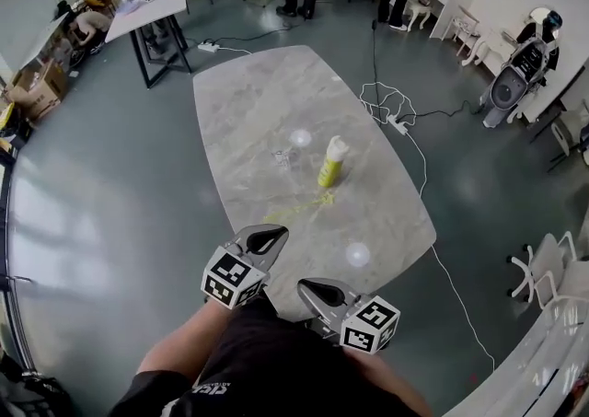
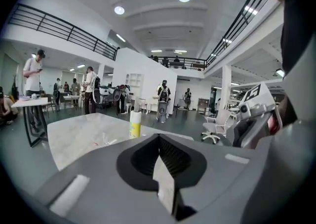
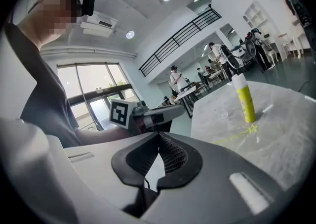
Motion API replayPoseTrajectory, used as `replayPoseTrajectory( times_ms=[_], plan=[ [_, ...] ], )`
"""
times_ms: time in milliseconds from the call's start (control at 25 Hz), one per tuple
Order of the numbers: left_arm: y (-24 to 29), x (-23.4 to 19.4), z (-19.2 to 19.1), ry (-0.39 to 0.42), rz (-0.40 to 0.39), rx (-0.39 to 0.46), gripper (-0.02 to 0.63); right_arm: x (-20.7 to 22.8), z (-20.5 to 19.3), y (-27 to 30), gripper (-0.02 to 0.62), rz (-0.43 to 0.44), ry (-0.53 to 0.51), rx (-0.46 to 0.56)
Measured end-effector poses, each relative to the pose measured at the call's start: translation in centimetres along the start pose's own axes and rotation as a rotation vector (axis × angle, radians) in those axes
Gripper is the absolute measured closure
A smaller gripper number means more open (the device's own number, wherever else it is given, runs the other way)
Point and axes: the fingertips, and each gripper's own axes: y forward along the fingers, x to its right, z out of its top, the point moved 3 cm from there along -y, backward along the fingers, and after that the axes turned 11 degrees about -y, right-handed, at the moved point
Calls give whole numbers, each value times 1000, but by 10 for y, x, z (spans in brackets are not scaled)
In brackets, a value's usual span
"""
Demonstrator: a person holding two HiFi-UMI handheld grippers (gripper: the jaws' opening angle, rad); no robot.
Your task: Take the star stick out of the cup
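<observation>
Fingers of left gripper [image 1: 267,238] and right gripper [image 1: 317,293] were clenched on nothing. Star stick [image 1: 308,207] lay flat on tabletop [image 1: 239,102], ahead of the fingers and just beside the upright yellow cup [image 1: 332,165]. Its axis slanted toward the cup; left gripper looked nearer.

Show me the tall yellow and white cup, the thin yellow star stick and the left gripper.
Tall yellow and white cup [image 1: 329,172]: head view, yellow body.
Thin yellow star stick [image 1: 308,207]: head view, mid-shaft.
Left gripper [image 1: 271,236]: head view, shut jaw tips.
</observation>
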Motion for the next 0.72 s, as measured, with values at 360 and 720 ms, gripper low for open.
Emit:
replayPoseTrajectory(
  times_ms=[360, 720],
  plan=[
    [-81, 30, 15, -82, 92, 58, 604, -5, -5, -29, 583, -64, 59, 70],
    [-106, 30, 53, 35, 12, 107, 604, -23, 15, 10, 583, -112, -115, 41]
  ],
)
